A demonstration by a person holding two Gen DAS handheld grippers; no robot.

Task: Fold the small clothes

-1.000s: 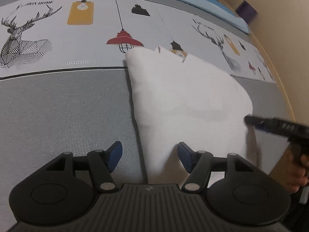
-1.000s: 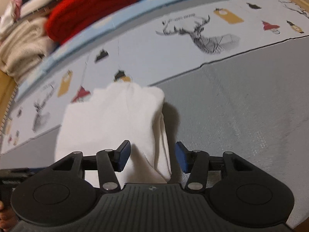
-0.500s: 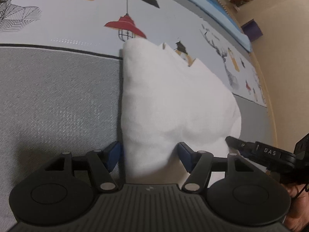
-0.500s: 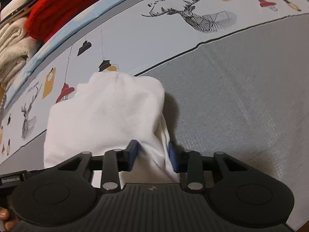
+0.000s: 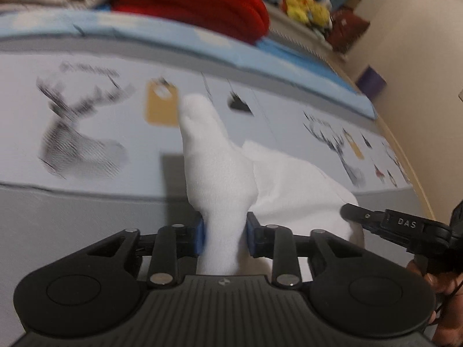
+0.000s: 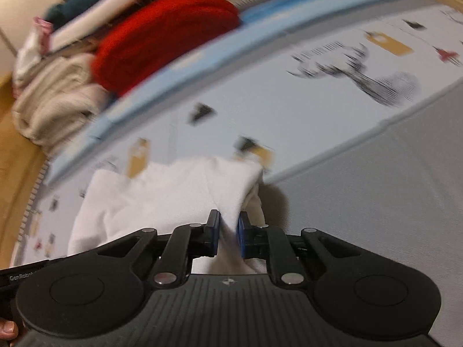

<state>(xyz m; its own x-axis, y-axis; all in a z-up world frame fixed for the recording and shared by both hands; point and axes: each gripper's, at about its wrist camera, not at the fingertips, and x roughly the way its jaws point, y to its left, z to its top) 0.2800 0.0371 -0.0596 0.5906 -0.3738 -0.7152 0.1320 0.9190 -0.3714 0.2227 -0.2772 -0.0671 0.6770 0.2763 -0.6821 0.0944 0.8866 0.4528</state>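
Small white cotton garment [image 5: 277, 185] lying on grey printed bed sheet [image 5: 72, 219]; left gripper [image 5: 224, 235] and right gripper [image 6: 228, 235] each pinching its near edge.

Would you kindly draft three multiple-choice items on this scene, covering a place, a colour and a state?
1. Where does the red knit lie?
A. at the bed's far edge, in a clothes pile
B. under the white garment
C. between the left jaws

2. What colour is the garment being folded?
A. red
B. white
C. blue

3. How do the left gripper and right gripper stand?
A. both open
B. only the left shut
C. both shut on the garment

Answers: 1 A, it sits beyond the printed sheet; 2 B, plainly white cloth; 3 C, cloth is pinched between both pairs of jaws.
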